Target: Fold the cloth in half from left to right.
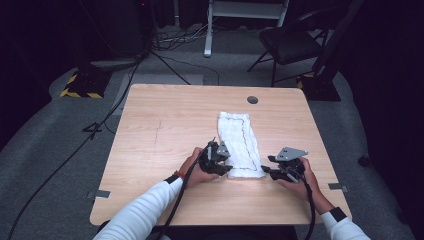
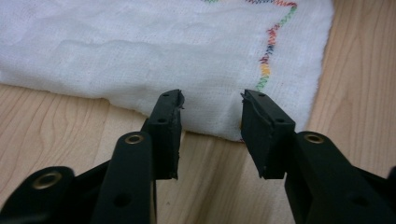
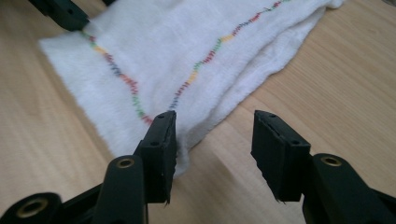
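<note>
A white folded towel with multicoloured stitching along its border lies lengthwise on the wooden table, right of centre. My left gripper sits low at the towel's near left corner. In the left gripper view its jaws stand apart with the towel's edge just beyond the tips and nothing pressed between them. At the near right corner rests my right gripper. It is open too, with the towel's corner beside its left jaw.
A round grommet hole sits near the table's far edge. Beyond the table are a black chair, a white frame leg and cables on the grey floor. The left gripper's jaw tip shows across the towel.
</note>
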### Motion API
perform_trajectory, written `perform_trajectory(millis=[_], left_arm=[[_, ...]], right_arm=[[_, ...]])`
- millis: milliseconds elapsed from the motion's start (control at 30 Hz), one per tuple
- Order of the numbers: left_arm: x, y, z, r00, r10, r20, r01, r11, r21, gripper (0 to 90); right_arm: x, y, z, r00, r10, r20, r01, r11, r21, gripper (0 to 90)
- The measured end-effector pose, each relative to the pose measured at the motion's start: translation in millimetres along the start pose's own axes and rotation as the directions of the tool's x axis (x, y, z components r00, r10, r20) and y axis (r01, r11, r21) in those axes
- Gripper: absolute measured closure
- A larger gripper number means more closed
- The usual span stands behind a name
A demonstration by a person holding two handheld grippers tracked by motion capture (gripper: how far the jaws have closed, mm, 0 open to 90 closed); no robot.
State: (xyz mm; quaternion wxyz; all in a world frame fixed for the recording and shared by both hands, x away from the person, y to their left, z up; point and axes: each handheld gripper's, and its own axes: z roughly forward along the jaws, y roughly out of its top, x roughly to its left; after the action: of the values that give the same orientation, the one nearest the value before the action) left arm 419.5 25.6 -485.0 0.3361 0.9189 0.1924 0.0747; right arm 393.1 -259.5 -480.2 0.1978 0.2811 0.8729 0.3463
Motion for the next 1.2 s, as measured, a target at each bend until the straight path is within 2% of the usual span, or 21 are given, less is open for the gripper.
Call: perform_trajectory(millis=[33, 167, 300, 400, 500, 667, 900, 1200], left_arm=[[0.6, -0.3, 0.8, 1.0, -0.001, 0.0, 0.001, 1.0, 0.004, 59.8], [0.5, 0.3, 2.1, 1.0, -0.003, -0.007, 0.003, 0.9999, 0.015, 59.8], [1.0, 0.0, 2.3, 0.9999, -0.011, -0.003, 0.011, 0.9998, 0.018, 57.4], [-0.4, -0.2, 1.9, 0.9999, -0.008, 0.012, 0.008, 0.9998, 0.02, 63.7], [-3.5, -0.1, 1.6, 0.9995, 0.017, 0.025, -0.017, 0.9997, 0.02, 73.9], [-2.1, -1.8, 0.0, 0.9987, 0.0, 0.05, -0.002, 0.9997, 0.025, 79.0], [-5.2, -7.2, -5.0, 0.9989, 0.006, 0.047, -0.008, 0.9995, 0.03, 80.2], [-13.6, -18.5, -13.6, 0.9991, -0.001, 0.043, 0.0, 0.9997, 0.023, 80.1]], right_arm=[[-1.0, 0.9, 4.4, 0.9999, -0.013, 0.007, 0.013, 1.0, 0.006, 50.7], [-5.7, 0.8, 15.9, 0.9998, -0.004, -0.018, 0.004, 1.0, 0.023, 49.9], [-9.0, 1.0, 17.4, 0.999, 0.011, -0.042, -0.01, 1.0, 0.025, 49.6], [-9.5, 0.4, 17.7, 0.9983, 0.026, -0.053, -0.024, 0.999, 0.025, 50.8], [-9.2, -0.2, 17.3, 0.9972, 0.028, -0.069, -0.026, 0.999, 0.026, 52.3], [-8.3, -1.0, 16.9, 0.9954, 0.039, -0.088, -0.037, 0.999, 0.024, 53.3], [-1.2, -0.3, 17.2, 0.9918, 0.038, -0.122, -0.036, 0.999, 0.023, 53.7], [12.6, 1.6, 15.7, 0.9903, 0.018, -0.138, -0.015, 1.0, 0.022, 53.7]])
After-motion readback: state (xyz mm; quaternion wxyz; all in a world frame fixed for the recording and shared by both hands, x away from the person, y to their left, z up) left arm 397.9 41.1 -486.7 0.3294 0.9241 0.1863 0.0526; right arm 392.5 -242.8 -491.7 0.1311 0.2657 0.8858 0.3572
